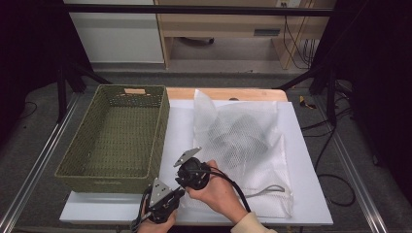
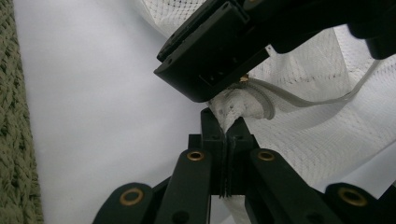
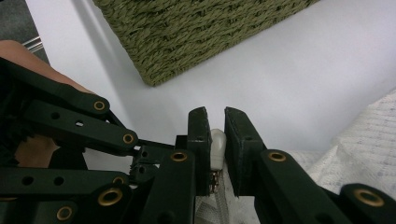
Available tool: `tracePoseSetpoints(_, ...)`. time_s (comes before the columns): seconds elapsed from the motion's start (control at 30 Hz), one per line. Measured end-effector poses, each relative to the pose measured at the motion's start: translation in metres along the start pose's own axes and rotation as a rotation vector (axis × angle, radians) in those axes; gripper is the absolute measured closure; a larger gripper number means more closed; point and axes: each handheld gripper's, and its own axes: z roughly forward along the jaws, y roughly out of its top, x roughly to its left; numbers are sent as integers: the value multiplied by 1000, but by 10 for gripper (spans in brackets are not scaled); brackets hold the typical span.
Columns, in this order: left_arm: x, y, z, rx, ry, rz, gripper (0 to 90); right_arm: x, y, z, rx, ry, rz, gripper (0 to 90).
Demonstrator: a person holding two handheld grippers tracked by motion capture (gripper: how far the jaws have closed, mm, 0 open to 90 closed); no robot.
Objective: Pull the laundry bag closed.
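I'm seeing grey floor (image 1: 228, 77) lying around the desk (image 1: 311, 194), a pale wooden cabinet (image 1: 228, 22) standing at twelve o'clock, cables (image 1: 296, 43) hanging beside it.

White mesh bag (image 1: 243, 145), flat on table (image 1: 311, 194)

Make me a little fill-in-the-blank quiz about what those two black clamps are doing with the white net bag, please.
1. The left gripper is shut on a bunched corner of the white ____ bag.
2. The right gripper has a small white ____ pull between its jaws.
3. The woven basket on the table is ____ in colour.

Missing words: mesh; zipper; green
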Motion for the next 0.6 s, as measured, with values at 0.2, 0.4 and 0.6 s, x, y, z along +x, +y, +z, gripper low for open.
tracePoseSetpoints(0.2, 1, 0, 0, 0, -8, -8, 890, 3, -1, -5, -17, -9, -10, 815)
tracePoseSetpoints(0.4, 3, 2, -2, 9, -38, -14, 889, 5, -2, -9, -40, -16, -38, 818)
tracePoseSetpoints(0.6, 4, 3, -2, 21, -56, -18, 888, 7, -5, -12, -61, -21, -55, 818)
